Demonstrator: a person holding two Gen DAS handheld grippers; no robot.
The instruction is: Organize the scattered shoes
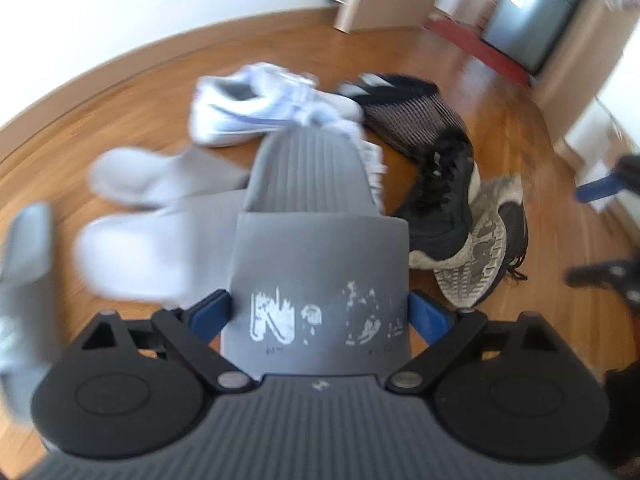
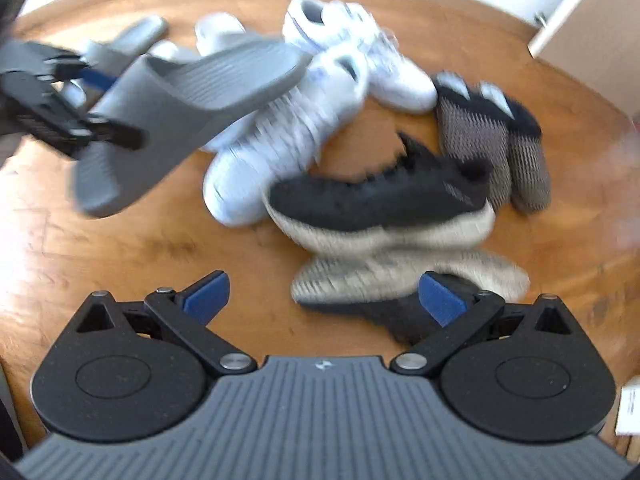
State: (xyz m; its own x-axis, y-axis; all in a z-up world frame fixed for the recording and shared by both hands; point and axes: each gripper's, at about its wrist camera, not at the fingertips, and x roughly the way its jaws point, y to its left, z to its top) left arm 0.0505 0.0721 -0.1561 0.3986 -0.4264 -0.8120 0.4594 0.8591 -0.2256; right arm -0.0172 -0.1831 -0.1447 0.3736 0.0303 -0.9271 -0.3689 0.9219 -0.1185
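Observation:
My left gripper is shut on a grey slide sandal, gripping its strap and holding it above the wooden floor; it shows in the right wrist view at upper left. My right gripper is open and empty, low over a pair of black sneakers with pale soles. White sneakers lie in the middle of the pile. Black and grey knit shoes lie to the right.
Pale slides and another grey slide lie on the floor at the left. A door and a red threshold are at the far right. The white wall runs behind the pile.

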